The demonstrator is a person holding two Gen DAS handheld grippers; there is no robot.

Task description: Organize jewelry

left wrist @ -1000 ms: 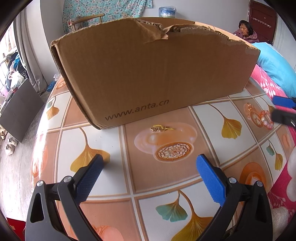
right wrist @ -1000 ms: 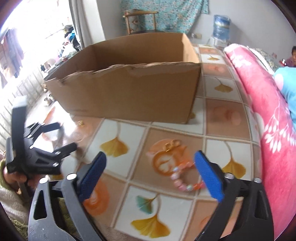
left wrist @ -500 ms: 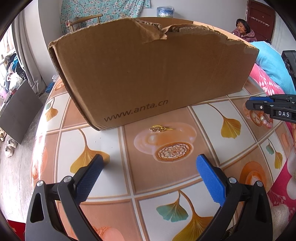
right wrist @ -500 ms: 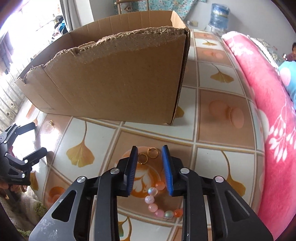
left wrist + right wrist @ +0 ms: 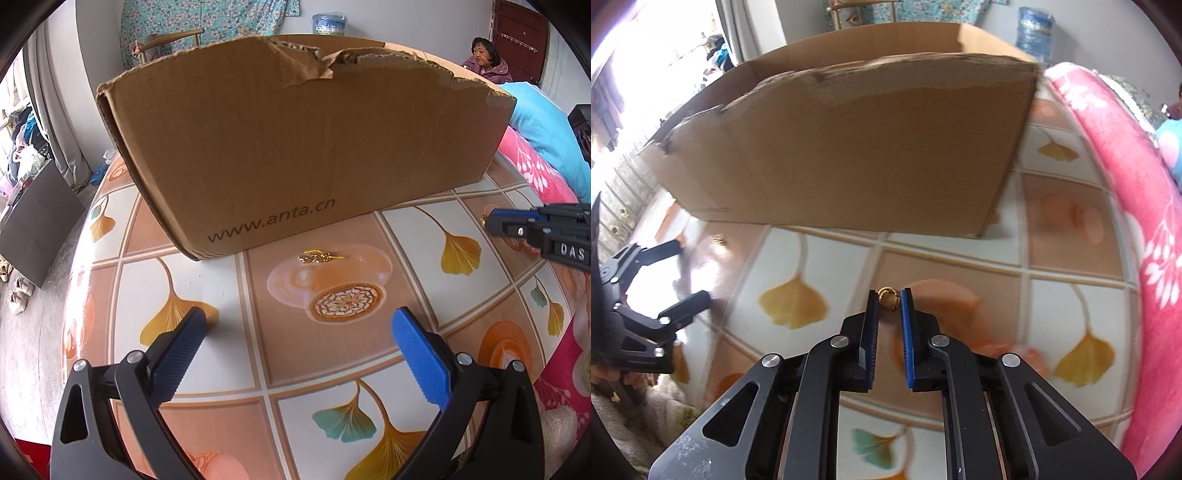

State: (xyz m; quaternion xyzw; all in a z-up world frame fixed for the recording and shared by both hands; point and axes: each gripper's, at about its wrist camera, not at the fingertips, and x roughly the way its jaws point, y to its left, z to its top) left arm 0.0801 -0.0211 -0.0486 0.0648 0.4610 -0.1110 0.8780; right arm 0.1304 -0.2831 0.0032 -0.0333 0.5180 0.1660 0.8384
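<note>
My right gripper (image 5: 889,298) is shut on a small gold ring (image 5: 888,297) and holds it just above the patterned tabletop, in front of the open cardboard box (image 5: 849,147). The right gripper also shows side-on in the left wrist view (image 5: 493,221). My left gripper (image 5: 295,332) is open and empty, low over the table. A gold chain piece (image 5: 319,257) lies ahead of it, close to the box (image 5: 295,140) front wall. A bead bracelet (image 5: 1004,347) lies blurred on the table behind the right fingers.
The tabletop (image 5: 184,280) has tiles with ginkgo-leaf prints. A pink blanket (image 5: 1126,221) lies along the right side. A person (image 5: 484,61) sits at the back right. The left gripper shows in the right wrist view (image 5: 665,273) at the far left.
The right gripper closed from wide open onto the gold ring and lifted it off the table, moving forward past the bracelet. The left gripper has stayed open and nearly still.
</note>
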